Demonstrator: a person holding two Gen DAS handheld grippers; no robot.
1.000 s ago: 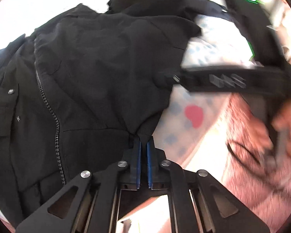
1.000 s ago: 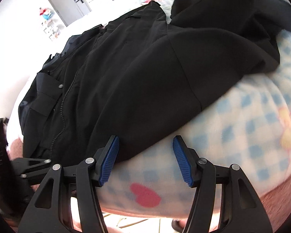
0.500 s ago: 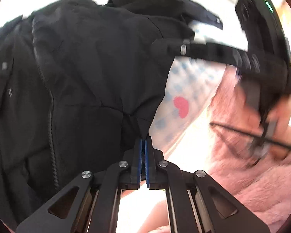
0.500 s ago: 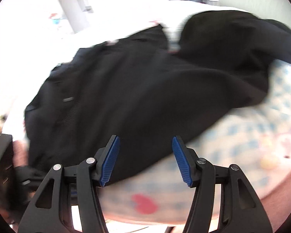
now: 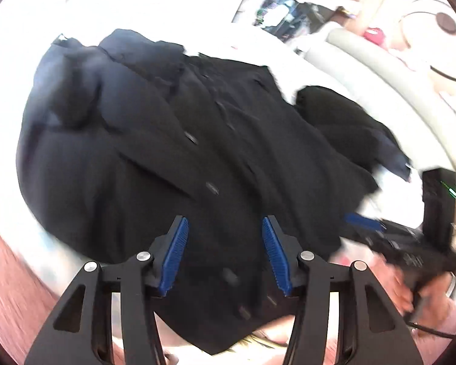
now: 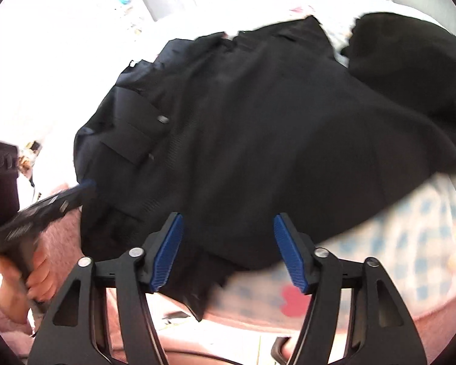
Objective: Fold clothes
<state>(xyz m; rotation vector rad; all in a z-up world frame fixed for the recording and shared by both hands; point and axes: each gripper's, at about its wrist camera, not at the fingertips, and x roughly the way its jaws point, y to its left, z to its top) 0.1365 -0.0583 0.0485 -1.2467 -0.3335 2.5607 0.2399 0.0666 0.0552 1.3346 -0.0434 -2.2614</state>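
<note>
A black jacket (image 5: 173, 152) with snaps and a pocket flap lies spread over the bed, its hem hanging past the near edge. My left gripper (image 5: 225, 255) is open just above that hem, nothing between its blue pads. In the right wrist view the same black jacket (image 6: 258, 140) fills the middle, and my right gripper (image 6: 228, 252) stands open over its lower edge. The right gripper (image 5: 389, 237) also shows at the right of the left wrist view, and the left gripper (image 6: 45, 210) at the left of the right wrist view, held by a hand (image 6: 36, 276).
A blue-and-white checked blanket (image 6: 404, 243) with a red heart covers the bed under the jacket. A second dark garment (image 5: 349, 121) lies at the far right of the bed. A grey padded headboard (image 5: 380, 70) runs along the far side. A pink fluffy sleeve (image 5: 440, 316) is low on the right.
My left gripper has let go of the jacket hem and opened. Both views have swung, and the jacket now lies flatter over the bed edge. The right gripper stayed open.
</note>
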